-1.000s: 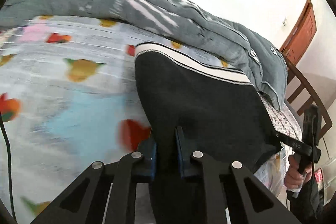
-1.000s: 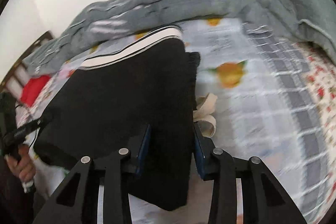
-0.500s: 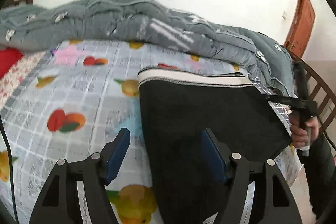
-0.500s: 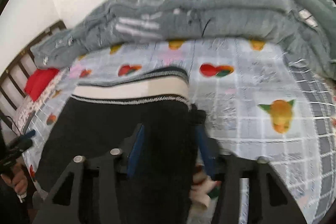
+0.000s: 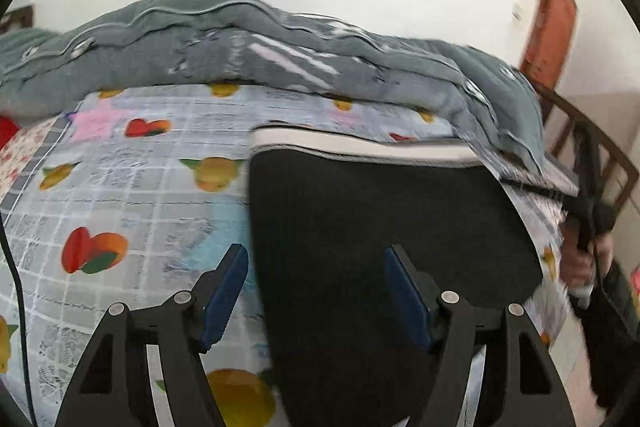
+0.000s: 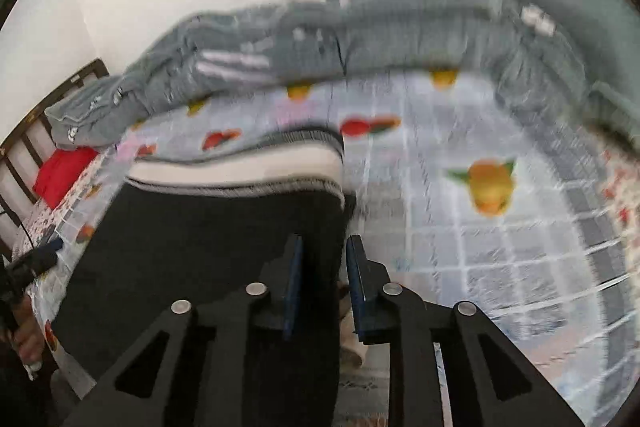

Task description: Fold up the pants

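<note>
Pants: the black pants (image 5: 380,219) lie flat on the bed, their white-and-black striped waistband (image 5: 360,147) toward the far side, just short of the quilt; in my left wrist view they reach to the right edge of the bed.
Bed: a sheet (image 5: 132,187) printed with a grey grid and fruit covers it.
Quilt: a grey-green quilt (image 5: 240,43) is heaped along the far edge of the bed, against the white wall.
Left claw: my left gripper (image 5: 316,287) stands wide open over the near part of the pants; its left blue pad (image 5: 224,291) is over the sheet just beside the pants' left edge, its right blue pad (image 5: 406,297) over the black cloth. It holds nothing.
Right claw: my right gripper (image 6: 322,283) is narrow and its jaws are opening; the right edge of the pants runs between the blue pads. I cannot tell through the blur whether the pads press on the cloth.
Cloth strip: a pale strip (image 6: 350,331) lies on the sheet beside the pants, partly behind the right finger.
Pillow: something red (image 6: 64,171) sits at the left corner of the bed, by the dark wooden rail (image 6: 24,147).
Door: a brown door (image 5: 550,27) stands at the right in the left wrist view.
</note>
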`<action>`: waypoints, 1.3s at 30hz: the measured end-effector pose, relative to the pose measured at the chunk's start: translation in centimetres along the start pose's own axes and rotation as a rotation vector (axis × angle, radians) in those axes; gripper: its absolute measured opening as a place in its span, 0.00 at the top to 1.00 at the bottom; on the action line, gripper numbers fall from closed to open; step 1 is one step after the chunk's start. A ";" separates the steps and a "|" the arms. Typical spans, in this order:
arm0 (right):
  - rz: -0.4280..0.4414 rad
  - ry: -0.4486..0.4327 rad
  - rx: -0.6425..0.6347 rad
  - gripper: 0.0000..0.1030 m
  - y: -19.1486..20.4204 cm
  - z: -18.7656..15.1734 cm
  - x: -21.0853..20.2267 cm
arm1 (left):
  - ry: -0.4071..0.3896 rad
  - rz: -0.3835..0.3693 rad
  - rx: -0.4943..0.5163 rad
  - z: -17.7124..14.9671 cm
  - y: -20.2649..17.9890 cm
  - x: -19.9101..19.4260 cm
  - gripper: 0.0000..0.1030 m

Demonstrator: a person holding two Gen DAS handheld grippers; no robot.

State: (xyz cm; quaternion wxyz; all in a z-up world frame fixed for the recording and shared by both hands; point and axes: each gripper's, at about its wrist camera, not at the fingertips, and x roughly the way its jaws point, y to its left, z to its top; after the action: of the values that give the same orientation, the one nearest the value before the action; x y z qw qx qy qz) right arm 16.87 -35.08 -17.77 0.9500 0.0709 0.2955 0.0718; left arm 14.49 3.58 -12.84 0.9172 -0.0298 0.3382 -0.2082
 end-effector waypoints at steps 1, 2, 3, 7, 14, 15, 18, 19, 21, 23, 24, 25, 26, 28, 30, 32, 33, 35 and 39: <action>-0.009 -0.031 -0.024 0.79 0.7 -0.1 -1.0 | 0.003 0.002 0.010 -0.4 -0.4 0.1 0.33; -0.001 -0.056 -0.056 0.79 1.6 -0.5 -2.0 | 0.007 0.003 0.017 -1.0 -0.8 0.1 0.33; 0.012 -0.062 -0.085 0.79 2.5 -0.9 -2.3 | 0.015 -0.001 0.022 -1.6 -1.0 0.2 0.33; 0.010 0.034 -0.163 0.79 4.3 -3.8 0.0 | 0.060 0.021 0.035 -4.5 -2.4 0.1 0.33; -0.039 0.010 -0.153 0.76 4.9 -5.0 -0.1 | 0.099 0.082 0.031 -7.7 -3.2 -0.8 0.32; -0.040 0.024 -0.159 0.76 5.0 -4.6 0.0 | 0.105 0.079 0.026 -7.6 -3.1 -0.9 0.32; -0.029 0.046 -0.180 0.74 5.1 -4.1 -0.1 | 0.096 0.058 0.022 -7.3 -2.7 -1.7 0.32; -0.029 0.052 -0.180 0.72 5.0 -3.8 -0.2 | 0.071 0.049 0.014 -7.1 -2.4 -2.2 0.32; -0.039 0.046 -0.176 0.68 4.7 -3.3 -0.2 | 0.023 0.037 -0.009 -6.2 -1.8 -3.1 0.32; -0.048 0.029 -0.171 0.65 4.6 -2.3 -0.2 | 0.005 0.058 -0.013 -4.6 -1.4 -3.1 0.32; -0.051 0.021 -0.168 0.64 4.5 -1.7 -0.1 | -0.001 0.067 -0.007 -3.7 -1.3 -2.9 0.32; -0.053 0.014 -0.163 0.63 4.5 -0.9 0.1 | -0.010 0.077 0.007 -2.6 -1.3 -2.5 0.32; -0.052 0.010 -0.161 0.63 4.5 -0.4 0.3 | -0.016 0.083 0.016 -1.7 -1.3 -2.1 0.32; -0.048 -0.002 -0.164 0.56 4.7 0.9 0.8 | -0.029 0.102 0.034 0.5 -1.5 -0.7 0.32; -0.054 -0.019 -0.178 0.54 5.1 2.1 1.7 | -0.034 0.113 0.038 2.1 -1.6 0.8 0.32; -0.057 -0.013 -0.184 0.54 5.3 3.0 3.1 | -0.029 0.121 0.038 3.9 -1.8 2.9 0.32; -0.053 -0.002 -0.180 0.54 5.3 3.3 4.0 | -0.023 0.125 0.038 4.7 -1.8 4.2 0.32; -0.069 0.035 -0.176 0.56 5.2 3.6 6.2 | -0.009 0.128 0.037 5.8 -1.9 6.2 0.32; -0.099 0.037 -0.172 0.72 4.5 3.3 8.5 | 0.057 0.165 0.038 6.6 -1.8 10.4 0.33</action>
State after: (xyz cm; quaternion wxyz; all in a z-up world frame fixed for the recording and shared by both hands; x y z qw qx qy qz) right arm 25.27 -29.47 -19.00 0.9493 -0.0271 0.3090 0.0513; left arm 25.14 -2.82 -13.68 0.9217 0.0216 0.3614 -0.1391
